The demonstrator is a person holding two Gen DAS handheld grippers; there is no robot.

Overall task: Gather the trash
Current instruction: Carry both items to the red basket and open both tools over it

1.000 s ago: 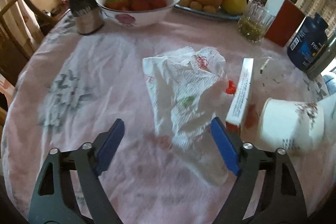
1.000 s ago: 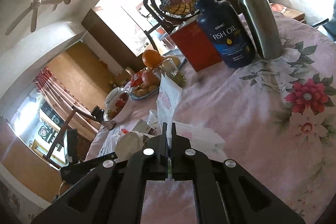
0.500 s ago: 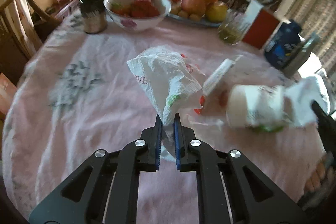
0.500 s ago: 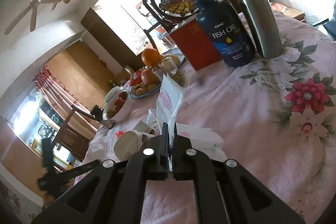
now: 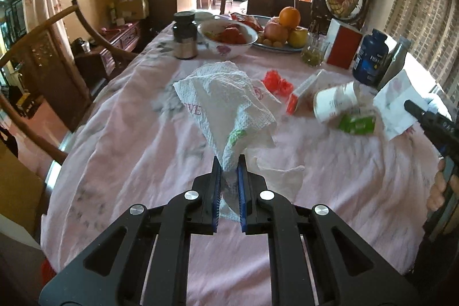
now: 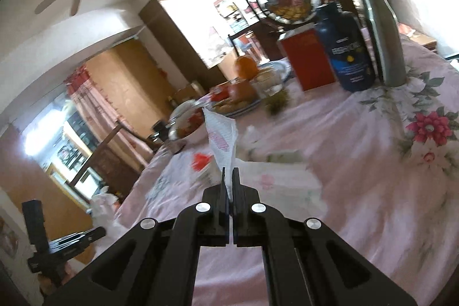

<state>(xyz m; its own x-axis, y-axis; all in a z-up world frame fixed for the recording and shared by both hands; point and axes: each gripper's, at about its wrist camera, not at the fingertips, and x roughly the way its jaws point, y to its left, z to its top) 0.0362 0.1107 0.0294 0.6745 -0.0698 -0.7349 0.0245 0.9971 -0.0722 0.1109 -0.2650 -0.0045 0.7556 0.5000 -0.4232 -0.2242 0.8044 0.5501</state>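
2 tongs, both clamped on paper: left tongs (image 5: 229, 162) pinch paper towel (image 5: 226, 105) frame centre; right tongs (image 6: 228, 174) pinch napkin (image 6: 222, 139). Tipped cup (image 5: 335, 102) lies centre-right, nearer right tongs.

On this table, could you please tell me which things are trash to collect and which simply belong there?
Trash:
- paper towel, held in the left tool
- napkin, held in the right tool
- tipped paper cup
- red scrap
- small carton

Probably staying:
- fruit plate
- bowl
- fish oil bottle
- steel flask
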